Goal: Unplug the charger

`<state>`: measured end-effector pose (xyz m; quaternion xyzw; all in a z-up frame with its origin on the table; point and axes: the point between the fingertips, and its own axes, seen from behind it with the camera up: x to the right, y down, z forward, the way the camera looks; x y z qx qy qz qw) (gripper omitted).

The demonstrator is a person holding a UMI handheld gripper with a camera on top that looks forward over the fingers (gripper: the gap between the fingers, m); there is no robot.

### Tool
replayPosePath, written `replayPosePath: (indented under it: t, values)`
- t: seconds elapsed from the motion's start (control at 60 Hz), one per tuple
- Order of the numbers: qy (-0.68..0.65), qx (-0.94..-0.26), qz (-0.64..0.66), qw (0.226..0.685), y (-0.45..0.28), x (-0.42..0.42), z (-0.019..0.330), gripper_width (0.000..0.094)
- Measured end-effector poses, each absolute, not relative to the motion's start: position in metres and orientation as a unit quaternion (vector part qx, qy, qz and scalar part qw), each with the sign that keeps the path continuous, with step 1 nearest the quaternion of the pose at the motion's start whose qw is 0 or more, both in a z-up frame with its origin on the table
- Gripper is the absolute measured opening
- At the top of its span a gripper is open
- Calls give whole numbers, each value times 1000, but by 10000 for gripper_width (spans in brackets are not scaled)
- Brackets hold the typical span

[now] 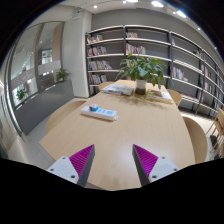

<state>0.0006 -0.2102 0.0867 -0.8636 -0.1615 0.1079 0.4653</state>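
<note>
Single wide-angle view rode on the gripper (113, 160), looking forward along its two magenta-padded fingers (82, 158) and slightly down over a light wooden tabletop (130, 130). White power strip (99, 112) sat well beyond the fingers, mid-table. Camera faced a potted green plant (142, 68) and dark-framed bookshelves (125, 45) far behind.

Ceiling lights (157, 4) brighten the room evenly, shadows soft, with strong fisheye bending toward the edges.

Potted plant (143, 68) on wooden table (140, 130); bookshelves (135, 52) behind.
</note>
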Motion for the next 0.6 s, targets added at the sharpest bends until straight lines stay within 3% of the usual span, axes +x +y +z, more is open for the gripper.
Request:
replayPosePath:
  t: [0.133, 0.317, 0.6]
  values:
    - [-143, -877, 103, 447, -195, -55, 59, 740]
    - [-110, -883, 91, 447, -122, -131, 48, 736]
    - [-70, -883, 63, 461, -2, -191, 41, 604]
